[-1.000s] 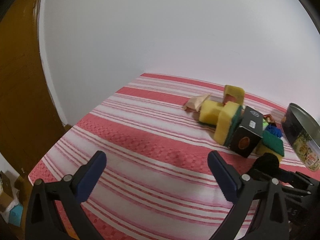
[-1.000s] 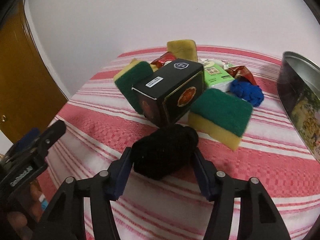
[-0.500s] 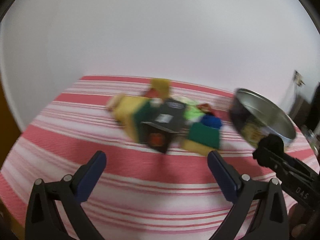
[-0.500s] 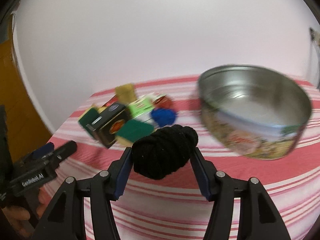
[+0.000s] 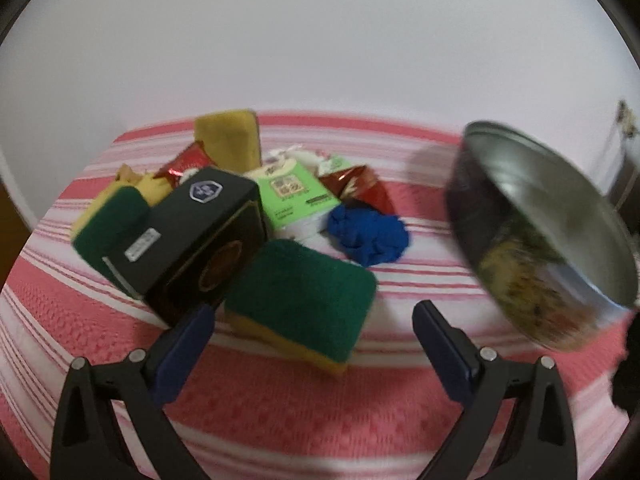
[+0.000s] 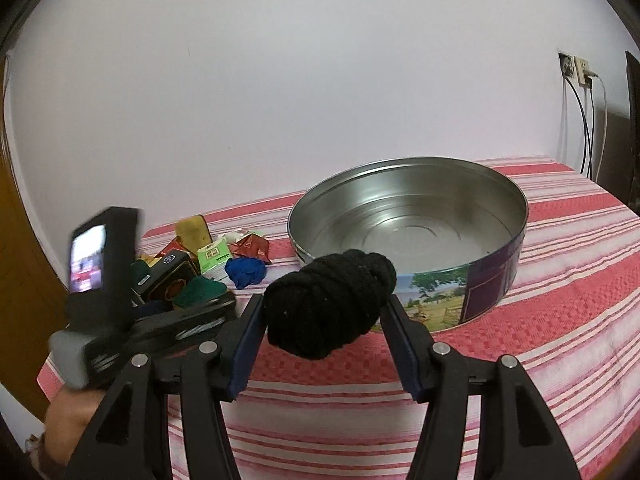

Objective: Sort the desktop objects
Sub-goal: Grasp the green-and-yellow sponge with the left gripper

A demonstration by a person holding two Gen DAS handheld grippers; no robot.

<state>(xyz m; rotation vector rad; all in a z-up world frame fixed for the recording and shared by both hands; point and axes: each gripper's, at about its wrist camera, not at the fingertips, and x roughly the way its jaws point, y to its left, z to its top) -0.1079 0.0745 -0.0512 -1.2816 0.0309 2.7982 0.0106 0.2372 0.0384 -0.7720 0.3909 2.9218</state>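
Observation:
My right gripper [image 6: 324, 312] is shut on a black rolled sock [image 6: 328, 300] and holds it above the cloth just in front of a round metal tin [image 6: 408, 236], which looks empty. My left gripper [image 5: 312, 328] is open and empty, right in front of a green-topped yellow sponge [image 5: 300, 296]. Behind the sponge lie a black box [image 5: 192, 232], a second sponge [image 5: 108, 224], a green packet [image 5: 292, 196], a blue cloth ball [image 5: 368, 236] and red wrappers [image 5: 360, 188]. The tin [image 5: 532, 240] stands at the right in the left wrist view.
A red and white striped cloth [image 6: 560, 320] covers the table. A white wall stands close behind. The left hand-held gripper body [image 6: 104, 280] shows at the left of the right wrist view. A wooden door [image 6: 16, 280] is at far left; cables and a wall socket [image 6: 576, 76] are at far right.
My right gripper has lifted the black sock from beside the pile and carried it right, up to the tin. My left gripper has swung right and closed in on the pile of objects.

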